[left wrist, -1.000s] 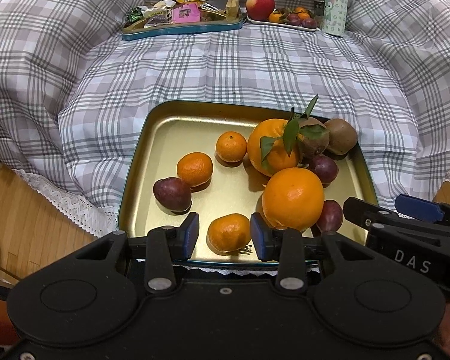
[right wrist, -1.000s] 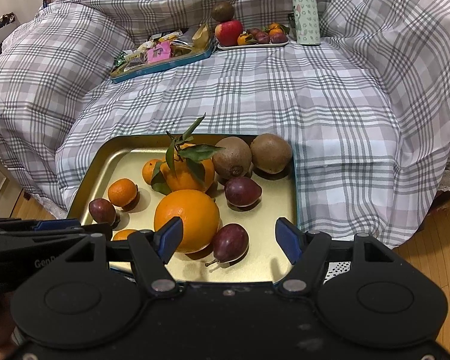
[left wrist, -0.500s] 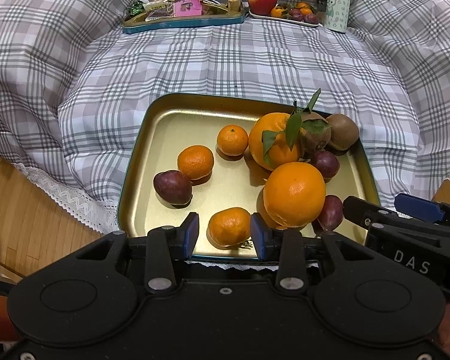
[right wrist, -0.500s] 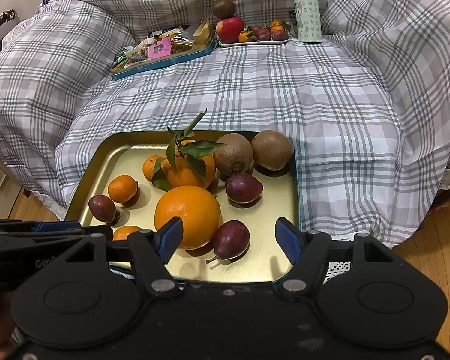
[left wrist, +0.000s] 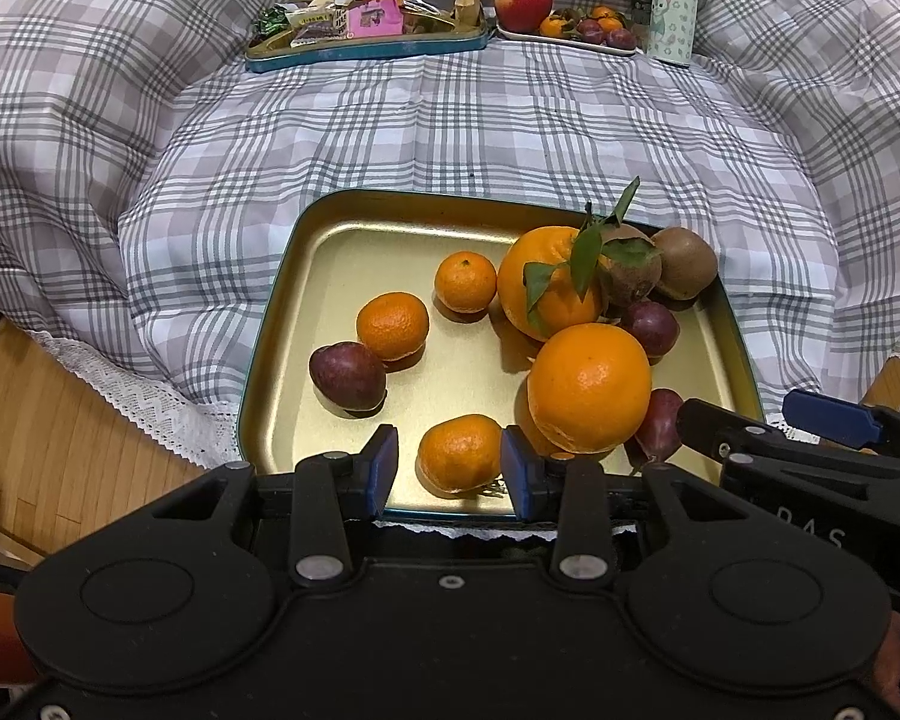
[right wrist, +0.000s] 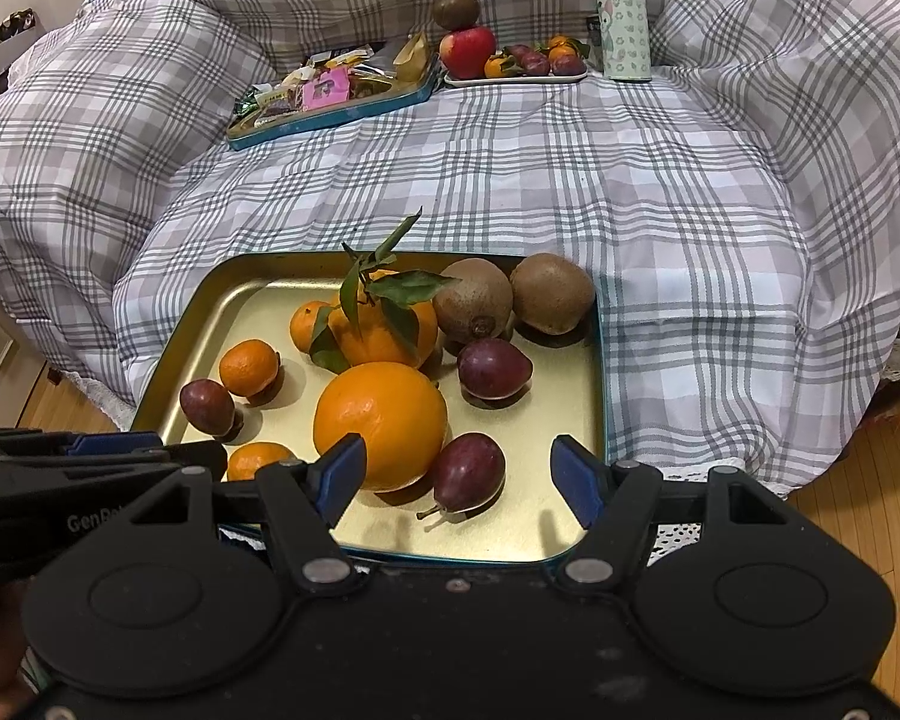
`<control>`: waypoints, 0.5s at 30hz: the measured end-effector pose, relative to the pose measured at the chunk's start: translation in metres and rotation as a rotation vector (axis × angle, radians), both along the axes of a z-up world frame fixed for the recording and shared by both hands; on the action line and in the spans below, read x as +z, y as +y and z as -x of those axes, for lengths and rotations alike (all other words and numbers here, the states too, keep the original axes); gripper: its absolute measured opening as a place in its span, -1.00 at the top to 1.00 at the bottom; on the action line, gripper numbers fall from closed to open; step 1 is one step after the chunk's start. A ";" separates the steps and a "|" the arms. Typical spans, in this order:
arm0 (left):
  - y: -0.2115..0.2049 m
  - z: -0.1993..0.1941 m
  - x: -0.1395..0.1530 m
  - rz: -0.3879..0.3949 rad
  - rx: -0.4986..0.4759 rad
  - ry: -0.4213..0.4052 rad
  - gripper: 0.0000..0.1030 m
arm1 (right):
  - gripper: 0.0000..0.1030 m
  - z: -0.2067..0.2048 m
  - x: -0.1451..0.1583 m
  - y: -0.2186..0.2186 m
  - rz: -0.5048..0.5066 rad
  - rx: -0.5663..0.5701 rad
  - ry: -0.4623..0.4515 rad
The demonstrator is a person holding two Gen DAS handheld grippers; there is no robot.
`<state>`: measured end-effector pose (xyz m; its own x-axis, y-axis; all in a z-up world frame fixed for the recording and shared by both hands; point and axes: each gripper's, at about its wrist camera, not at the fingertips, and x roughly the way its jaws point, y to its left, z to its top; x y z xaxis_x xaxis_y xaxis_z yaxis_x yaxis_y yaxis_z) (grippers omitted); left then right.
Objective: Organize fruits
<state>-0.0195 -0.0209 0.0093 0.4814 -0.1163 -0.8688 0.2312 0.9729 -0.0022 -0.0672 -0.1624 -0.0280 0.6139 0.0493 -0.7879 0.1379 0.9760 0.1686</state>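
A gold tray (left wrist: 354, 252) (right wrist: 570, 516) on the plaid cloth holds a large orange (left wrist: 588, 387) (right wrist: 381, 423), a leafy orange (left wrist: 549, 282) (right wrist: 384, 324), several mandarins, purple passion fruits and two kiwis (right wrist: 552, 294). My left gripper (left wrist: 450, 471) is open, its pads either side of the near mandarin (left wrist: 459, 453), apart from it. My right gripper (right wrist: 459, 474) is open wide, above the tray's near edge, with a purple passion fruit (right wrist: 468, 471) between its fingers, untouched.
At the back stand a blue tray of snack packets (left wrist: 366, 30) (right wrist: 330, 93), a white plate (right wrist: 516, 79) with an apple (left wrist: 523, 0), a kiwi on top and small fruits, and a mint flask (left wrist: 673, 0) (right wrist: 621, 9). Wooden floor lies left and right.
Both grippers have drawn closer over the tray's near edge and tipped slightly; the fruits sit a little lower in view. Neither gripper has closed; no fruit has moved.
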 end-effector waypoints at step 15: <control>0.000 0.000 -0.002 -0.002 -0.001 0.010 0.12 | -0.40 -0.001 -0.001 0.000 -0.002 0.004 0.007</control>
<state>-0.0196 -0.0208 0.0075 0.4724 -0.1152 -0.8738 0.2325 0.9726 -0.0026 -0.0665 -0.1625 -0.0288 0.6079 0.0529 -0.7922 0.1356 0.9762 0.1693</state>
